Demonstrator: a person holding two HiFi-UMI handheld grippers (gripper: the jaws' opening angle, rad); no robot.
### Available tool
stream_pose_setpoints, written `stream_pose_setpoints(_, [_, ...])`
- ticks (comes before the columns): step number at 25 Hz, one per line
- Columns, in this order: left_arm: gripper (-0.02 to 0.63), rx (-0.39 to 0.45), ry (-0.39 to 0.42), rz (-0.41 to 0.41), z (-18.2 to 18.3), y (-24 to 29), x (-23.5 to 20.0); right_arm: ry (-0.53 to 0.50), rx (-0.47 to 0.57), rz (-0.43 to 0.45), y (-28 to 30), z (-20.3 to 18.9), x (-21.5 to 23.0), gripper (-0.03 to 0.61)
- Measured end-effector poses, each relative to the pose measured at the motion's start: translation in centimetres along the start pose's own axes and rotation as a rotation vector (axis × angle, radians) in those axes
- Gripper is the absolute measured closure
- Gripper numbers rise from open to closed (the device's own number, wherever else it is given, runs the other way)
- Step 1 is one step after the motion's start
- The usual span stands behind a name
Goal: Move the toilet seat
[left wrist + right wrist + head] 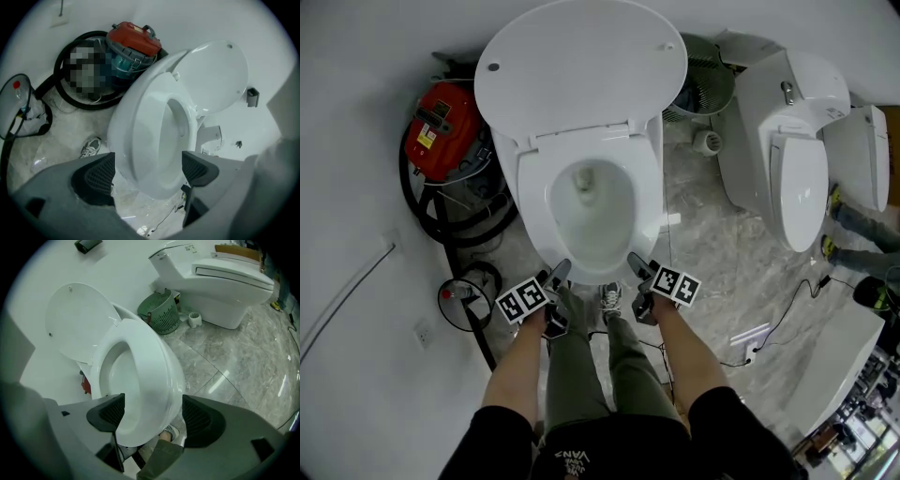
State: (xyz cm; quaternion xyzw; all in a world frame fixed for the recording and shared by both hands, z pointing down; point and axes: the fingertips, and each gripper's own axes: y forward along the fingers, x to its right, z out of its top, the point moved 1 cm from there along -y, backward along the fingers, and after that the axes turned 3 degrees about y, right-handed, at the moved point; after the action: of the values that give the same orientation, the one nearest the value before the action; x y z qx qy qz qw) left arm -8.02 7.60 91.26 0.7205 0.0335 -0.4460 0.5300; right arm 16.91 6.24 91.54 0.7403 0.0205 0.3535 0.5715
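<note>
The white toilet seat (532, 199) lies down on the bowl, and its lid (581, 66) stands raised against the wall behind. My left gripper (555, 278) hangs at the bowl's front left edge and my right gripper (639, 267) at its front right edge. In the left gripper view the seat (140, 122) fills the space beyond the left gripper (147, 171), whose jaws are open and clear of the rim. In the right gripper view the seat's front rim (150, 362) sits between the wide jaws of the right gripper (152, 416), and no pad presses on it.
A red vacuum cleaner (441, 127) with a black hose stands left of the toilet by the wall. A green basket (708, 84) and a second white toilet (787, 141) are to the right. My shoes (609, 300) stand at the bowl's front. A power strip (750, 336) with cable lies on the floor.
</note>
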Motion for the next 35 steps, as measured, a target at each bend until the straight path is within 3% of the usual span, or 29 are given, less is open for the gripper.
stream_pose_setpoints(4, [0.169,-0.003,-0.065,-0.019,-0.5,0.6,-0.3,0.045,0.005,0.014,0.5,-0.3,0.0,0.213])
stream_pose_setpoints(10, [0.176,0.009,-0.091,-0.025,-0.4,1.7,-0.1,0.051,-0.018,0.054,1.6,0.0,-0.6,0.213])
stream_pose_setpoints(17, [0.198,0.077,-0.234,-0.040,0.1,1.9,0.0,0.068,-0.026,0.052,1.5,0.2,-0.7,0.210])
stream_pose_setpoints(23, [0.212,0.063,-0.220,-0.017,-0.1,1.8,0.3,0.033,-0.044,0.068,0.9,0.3,-1.1,0.227])
stream_pose_setpoints(28, [0.276,0.046,-0.189,0.018,-0.4,1.4,0.4,0.047,-0.042,0.088,0.2,0.3,-1.6,0.229])
stream_pose_setpoints(35, [0.264,0.038,-0.178,-0.035,-0.2,-0.1,1.9,0.009,-0.045,0.134,-1.6,0.2,-3.1,0.198])
